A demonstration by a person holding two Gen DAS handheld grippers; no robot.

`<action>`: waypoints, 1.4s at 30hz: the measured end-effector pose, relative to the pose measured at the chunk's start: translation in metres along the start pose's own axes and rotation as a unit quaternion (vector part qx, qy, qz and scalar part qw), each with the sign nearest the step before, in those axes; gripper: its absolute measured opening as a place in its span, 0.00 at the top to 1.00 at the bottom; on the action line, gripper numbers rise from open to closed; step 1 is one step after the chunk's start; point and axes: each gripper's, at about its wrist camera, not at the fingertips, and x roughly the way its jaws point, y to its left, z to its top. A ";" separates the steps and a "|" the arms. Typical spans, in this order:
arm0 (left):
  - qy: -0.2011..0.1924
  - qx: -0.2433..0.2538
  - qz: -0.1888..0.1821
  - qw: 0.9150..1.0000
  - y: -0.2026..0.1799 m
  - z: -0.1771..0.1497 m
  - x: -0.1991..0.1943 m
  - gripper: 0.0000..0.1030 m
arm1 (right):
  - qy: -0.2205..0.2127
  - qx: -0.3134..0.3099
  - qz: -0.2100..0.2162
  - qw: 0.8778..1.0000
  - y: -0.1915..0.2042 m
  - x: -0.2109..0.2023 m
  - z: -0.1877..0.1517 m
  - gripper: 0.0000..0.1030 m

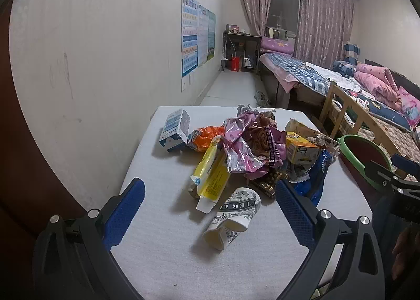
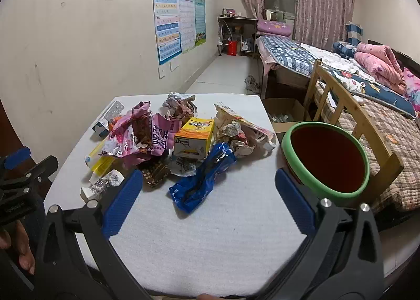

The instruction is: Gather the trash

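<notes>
A heap of trash lies on the white table (image 1: 168,255): a crushed paper cup (image 1: 232,217), a yellow tube box (image 1: 211,168), pink foil wrappers (image 1: 241,145), a yellow carton (image 1: 299,151), a blue-and-white box (image 1: 174,130) and a blue wrapper (image 2: 204,179). My left gripper (image 1: 208,193) hangs open above the table, the cup lying just beyond its fingers. My right gripper (image 2: 208,183) is open too, with the blue wrapper lying on the table between and beyond its fingertips. A bin with a green rim (image 2: 325,158) stands at the table's right edge.
A wooden bed frame (image 2: 338,95) and beds with quilts fill the right side. A cardboard box (image 2: 284,110) sits on the floor behind the table. The wall with posters (image 2: 173,21) runs along the left. A hand (image 2: 22,252) shows at the lower left.
</notes>
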 end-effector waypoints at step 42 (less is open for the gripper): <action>0.007 -0.003 -0.004 1.000 0.000 -0.001 0.000 0.08 | 0.004 0.002 -0.006 1.000 -0.004 0.004 -0.001 0.03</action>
